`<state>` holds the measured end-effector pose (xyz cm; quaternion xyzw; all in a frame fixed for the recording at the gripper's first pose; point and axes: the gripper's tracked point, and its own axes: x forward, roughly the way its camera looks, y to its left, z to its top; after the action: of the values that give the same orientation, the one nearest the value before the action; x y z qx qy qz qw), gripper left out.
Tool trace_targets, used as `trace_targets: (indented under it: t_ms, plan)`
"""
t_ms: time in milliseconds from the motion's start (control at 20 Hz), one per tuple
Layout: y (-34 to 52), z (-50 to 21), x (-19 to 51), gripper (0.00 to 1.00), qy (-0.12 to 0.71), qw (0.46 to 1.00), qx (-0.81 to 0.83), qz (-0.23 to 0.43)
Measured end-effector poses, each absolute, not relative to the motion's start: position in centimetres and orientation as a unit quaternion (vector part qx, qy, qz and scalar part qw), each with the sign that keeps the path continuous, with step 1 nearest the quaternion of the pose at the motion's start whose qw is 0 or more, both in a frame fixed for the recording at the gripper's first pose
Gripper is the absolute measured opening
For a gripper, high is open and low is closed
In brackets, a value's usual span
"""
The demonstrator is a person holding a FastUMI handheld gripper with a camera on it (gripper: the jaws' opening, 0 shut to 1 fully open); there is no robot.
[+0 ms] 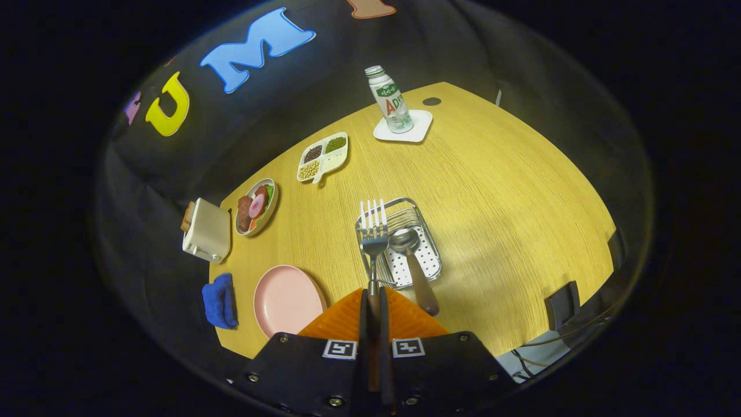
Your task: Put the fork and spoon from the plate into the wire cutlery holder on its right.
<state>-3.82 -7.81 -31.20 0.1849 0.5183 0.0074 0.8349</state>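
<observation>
My gripper point(374, 301) is shut on the handle of a metal fork point(374, 229), which points away from me with its tines over the near-left rim of the wire cutlery holder point(428, 269). A spoon point(412, 260) with a brown handle lies in the holder, bowl inside, handle sticking out over the near rim toward me. The pink plate point(286, 298) sits on the wooden table left of the holder and just left of my fingers, with nothing on it.
A blue cloth point(220, 301) lies left of the plate. Beyond it stand a cream toaster point(205, 230), a dish of food point(256, 205) and a divided tray of beans point(323, 156). A bottle point(389, 99) stands on a white coaster point(405, 128) at the far side.
</observation>
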Motion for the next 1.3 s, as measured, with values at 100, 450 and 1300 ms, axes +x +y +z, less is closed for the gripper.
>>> trace_targets:
  t_ms: [100, 450, 1300]
  plan:
    - [-7.9, -31.7, -4.4, 0.08, 0.532, 0.826, 0.188, 0.005]
    - [-8.2, -32.7, -4.9, 0.08, 0.575, 0.793, 0.202, -0.023]
    - [-9.1, -31.3, -3.5, 0.24, 0.563, 0.803, 0.192, -0.041]
